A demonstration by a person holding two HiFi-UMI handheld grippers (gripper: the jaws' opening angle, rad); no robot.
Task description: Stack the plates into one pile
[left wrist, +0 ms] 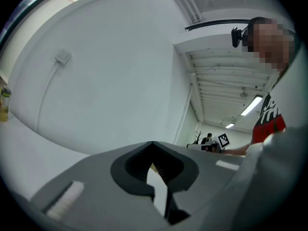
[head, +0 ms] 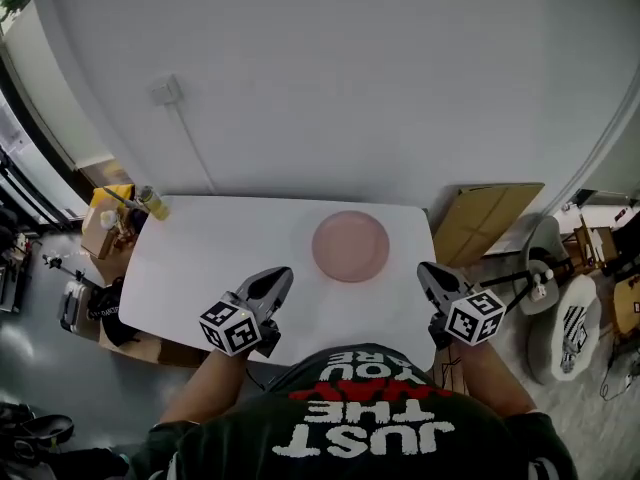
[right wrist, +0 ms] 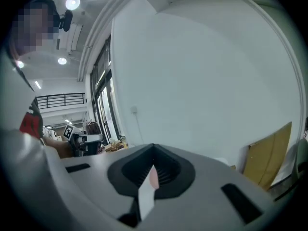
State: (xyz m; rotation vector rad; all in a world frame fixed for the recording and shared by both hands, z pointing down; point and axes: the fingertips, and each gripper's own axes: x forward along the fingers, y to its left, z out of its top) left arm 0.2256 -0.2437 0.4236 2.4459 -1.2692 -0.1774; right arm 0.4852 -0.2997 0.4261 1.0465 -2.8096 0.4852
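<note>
A pink plate (head: 350,245), or a pile of plates seen as one round disc, lies on the white table (head: 220,258) right of its middle. My left gripper (head: 280,275) hovers near the table's front edge, left of the plate, jaws shut with nothing in them. My right gripper (head: 426,270) is at the front right corner, just right of the plate, also shut and empty. In the left gripper view the closed jaws (left wrist: 153,143) point up at the white wall. Through the slit of the closed jaws (right wrist: 154,147) in the right gripper view, a sliver of the pink plate (right wrist: 153,176) shows.
A yellowish bottle (head: 153,203) stands at the table's far left corner, beside a wooden box (head: 105,224) of items. Brown cardboard (head: 486,218) leans off the right side. A wall socket (head: 166,90) with a cable is behind the table. White chairs (head: 570,323) stand at the right.
</note>
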